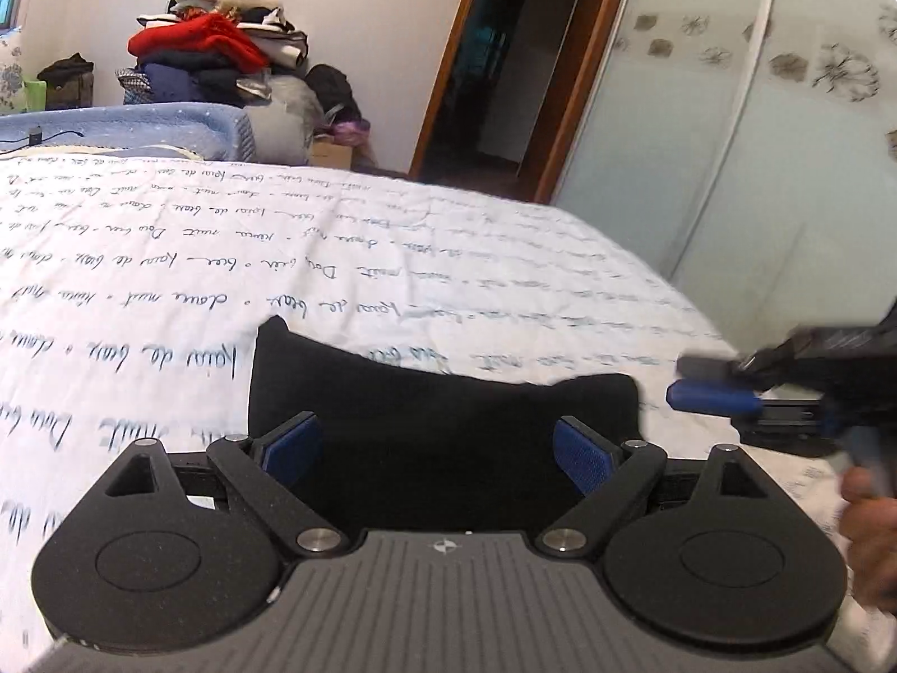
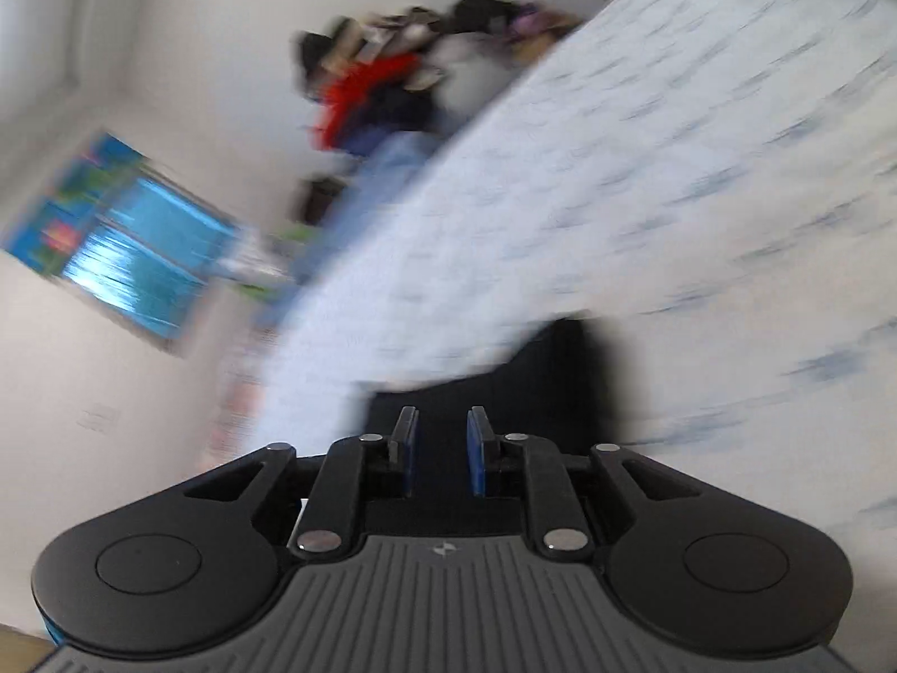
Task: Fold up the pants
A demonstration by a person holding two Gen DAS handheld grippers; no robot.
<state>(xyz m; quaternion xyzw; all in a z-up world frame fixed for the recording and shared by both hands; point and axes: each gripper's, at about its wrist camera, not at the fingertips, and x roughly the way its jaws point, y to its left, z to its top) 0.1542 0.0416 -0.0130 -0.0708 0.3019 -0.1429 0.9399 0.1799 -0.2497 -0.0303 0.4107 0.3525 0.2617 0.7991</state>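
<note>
The black pants (image 1: 437, 415) lay on the bed (image 1: 392, 258) as a compact, squared bundle, so the folding looked nearly or fully done. The left gripper (image 1: 437, 451) stood wide over them, empty. The right gripper (image 2: 440, 451) was narrow, apparently gripping nothing.

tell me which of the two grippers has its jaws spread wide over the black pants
The left gripper: its blue pads stand far apart above the black pants. The right gripper has only a narrow gap.
</note>
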